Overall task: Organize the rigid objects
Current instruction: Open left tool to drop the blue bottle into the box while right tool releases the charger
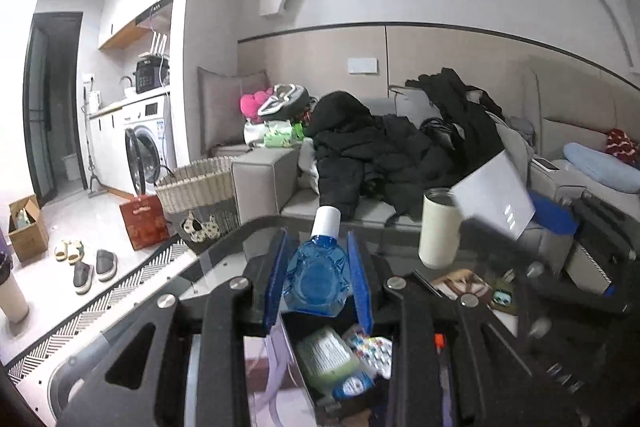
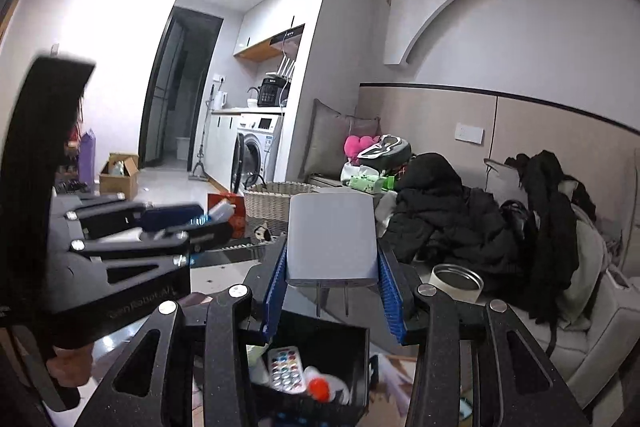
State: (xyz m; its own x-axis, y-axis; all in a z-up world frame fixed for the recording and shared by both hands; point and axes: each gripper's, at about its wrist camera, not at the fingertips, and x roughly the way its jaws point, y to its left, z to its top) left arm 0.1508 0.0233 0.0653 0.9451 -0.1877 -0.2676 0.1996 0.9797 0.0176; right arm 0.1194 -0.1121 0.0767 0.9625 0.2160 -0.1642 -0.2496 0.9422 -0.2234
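My left gripper [image 1: 318, 277] is shut on a clear blue bottle [image 1: 318, 279] with a white cap, held above an open black box [image 1: 296, 323] of small items. My right gripper [image 2: 332, 275] is shut on a white wall charger [image 2: 332, 239], prongs pointing down, above the same black box [image 2: 352, 343]. The charger [image 1: 494, 195] and the right gripper also show at the right of the left wrist view. The left gripper [image 2: 192, 223] with the bottle shows at the left of the right wrist view.
A cream cylindrical can [image 1: 438, 227] stands on the glass table [image 1: 224, 259]; it also shows in the right wrist view [image 2: 456, 281]. Behind is a sofa [image 1: 264, 179] piled with black clothes [image 1: 368, 151]. A wicker basket [image 1: 198, 195] and red bag [image 1: 144, 221] stand on the floor.
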